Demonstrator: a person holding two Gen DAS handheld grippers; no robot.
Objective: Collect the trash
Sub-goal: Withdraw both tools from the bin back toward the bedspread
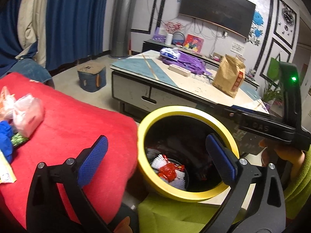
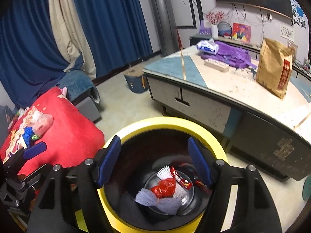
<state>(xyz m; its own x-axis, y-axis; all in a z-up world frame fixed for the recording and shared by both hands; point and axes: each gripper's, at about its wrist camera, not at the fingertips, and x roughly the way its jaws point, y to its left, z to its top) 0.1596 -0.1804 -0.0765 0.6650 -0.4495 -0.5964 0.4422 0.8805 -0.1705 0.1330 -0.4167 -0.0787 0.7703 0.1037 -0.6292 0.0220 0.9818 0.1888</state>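
Brown paper bag and purple cloth on low table; blue curtains behind.

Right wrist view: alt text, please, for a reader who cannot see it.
The open, empty right gripper hangs over a yellow-rimmed bin holding red wrappers and white foam netting. More trash lies on the red blanket at left.
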